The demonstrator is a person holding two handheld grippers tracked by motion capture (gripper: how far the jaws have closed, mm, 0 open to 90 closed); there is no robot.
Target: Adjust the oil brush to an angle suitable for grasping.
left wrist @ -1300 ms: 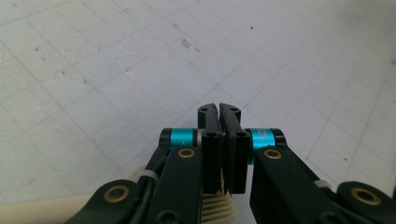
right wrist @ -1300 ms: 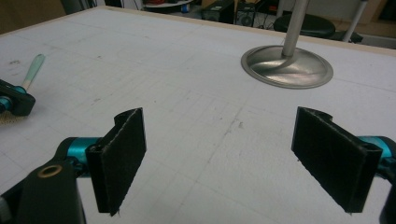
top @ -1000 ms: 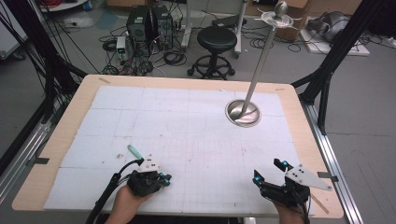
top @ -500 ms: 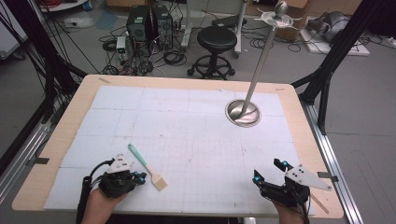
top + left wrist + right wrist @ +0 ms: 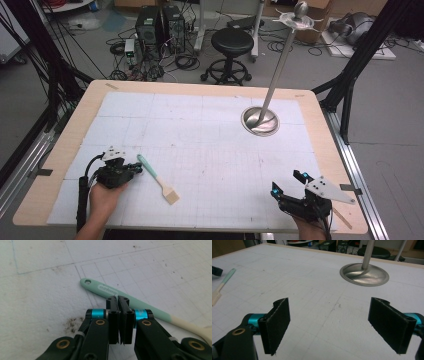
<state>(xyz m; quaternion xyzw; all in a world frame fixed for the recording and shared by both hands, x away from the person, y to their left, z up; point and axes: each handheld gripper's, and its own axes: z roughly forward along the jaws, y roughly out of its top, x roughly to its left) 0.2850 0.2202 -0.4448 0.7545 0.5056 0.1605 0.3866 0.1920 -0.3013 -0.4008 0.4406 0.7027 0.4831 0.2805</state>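
**Left gripper shut beside the brush, right gripper waiting wide open**

Nearest, the right gripper (image 5: 289,192) sat by the table's front edge, jaws gaping, nothing between them. The left gripper (image 5: 131,170) had its jaws all but shut and empty, tips just short of the brush (image 5: 156,178) handle's green end. The brush (image 5: 130,301) lay flat on the mat (image 5: 210,150), long axis running from that gripper toward the front-right, bristles nearest the front. Left hand was far closer. Beyond stood the stand (image 5: 260,120).
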